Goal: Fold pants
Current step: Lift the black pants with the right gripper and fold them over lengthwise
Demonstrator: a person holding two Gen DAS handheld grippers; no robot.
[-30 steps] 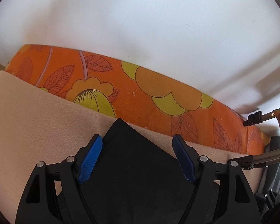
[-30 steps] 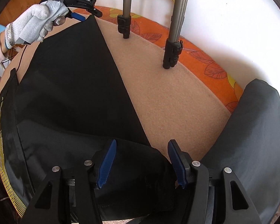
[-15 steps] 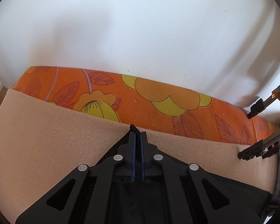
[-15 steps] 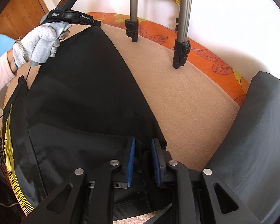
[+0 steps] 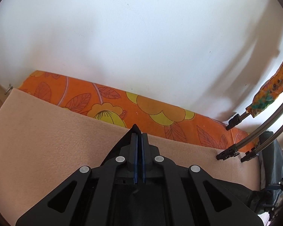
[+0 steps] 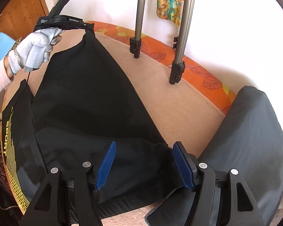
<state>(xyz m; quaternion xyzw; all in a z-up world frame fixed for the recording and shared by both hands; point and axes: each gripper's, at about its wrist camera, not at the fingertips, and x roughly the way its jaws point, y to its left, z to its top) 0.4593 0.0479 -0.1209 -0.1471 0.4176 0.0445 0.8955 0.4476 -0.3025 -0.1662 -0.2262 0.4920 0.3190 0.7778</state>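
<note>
Far left in the right wrist view there's a gloved hand point(image 6: 34, 51) holding the left claw point(image 6: 87, 26), which is pinched tight on the corner of the black pants point(image 6: 88, 98) and has that corner pulled up off the beige blanket point(image 6: 179, 109). The left wrist view shows the same: blue pads point(image 5: 135, 150) together with a tip of black fabric poking out past them. The rest of the pants are spread over the blanket, sloping down toward the right claw point(image 6: 144, 163). Its jaws are opening, fabric under and between them but the pads aren't pressing on it. Behind stand tripod legs point(image 6: 177, 64), then an orange flowered cover point(image 6: 207, 73), and a dark grey garment point(image 6: 254, 131) at far right.
</note>
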